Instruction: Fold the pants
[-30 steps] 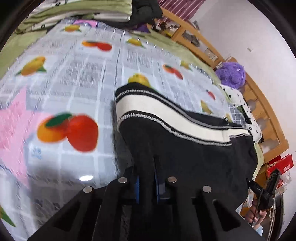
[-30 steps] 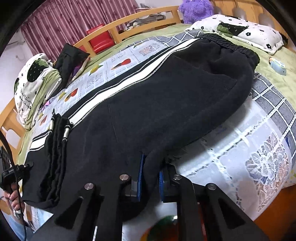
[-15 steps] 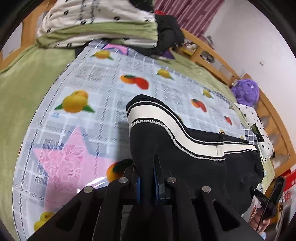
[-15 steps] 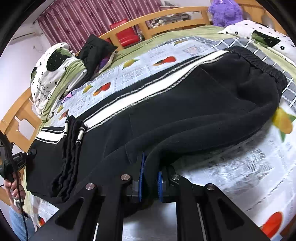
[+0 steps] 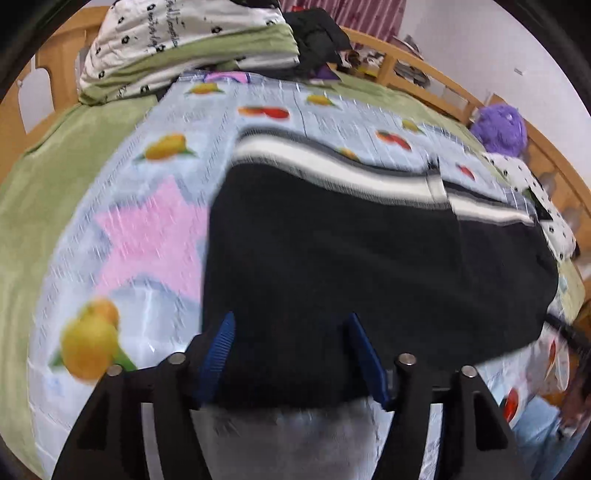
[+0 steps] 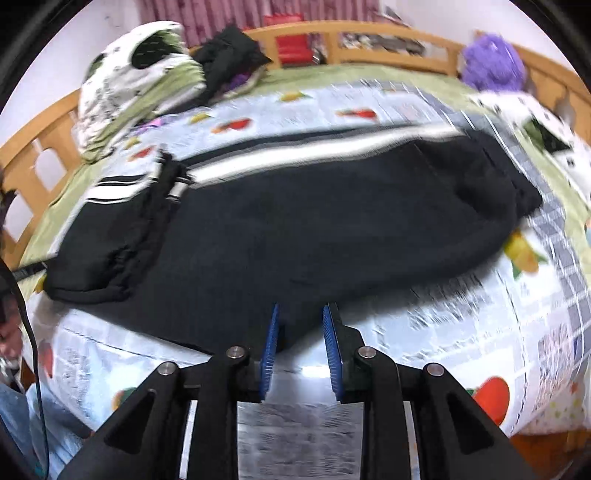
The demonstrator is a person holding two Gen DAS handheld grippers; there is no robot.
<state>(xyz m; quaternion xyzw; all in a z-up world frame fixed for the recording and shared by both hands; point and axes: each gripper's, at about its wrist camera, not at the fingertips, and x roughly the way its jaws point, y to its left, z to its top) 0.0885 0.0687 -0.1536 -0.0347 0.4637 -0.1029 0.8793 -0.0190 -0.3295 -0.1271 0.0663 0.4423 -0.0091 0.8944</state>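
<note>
Black pants with a white side stripe lie flat, folded lengthwise, on the fruit-print cloth. In the right wrist view the pants stretch across the bed, cuffs bunched at the left. My left gripper is open, its blue pads on either side of the pants' near edge, holding nothing. My right gripper is open at the near edge of the pants, empty.
A fruit-print plastic cloth covers the green bed. Folded bedding and dark clothes pile at the head. A purple plush, spotted pillow and wooden rail border the far side.
Both grippers have opened and let go of the pants. The pants now lie flat on the cloth. Both grippers have pulled back slightly toward the near edge.
</note>
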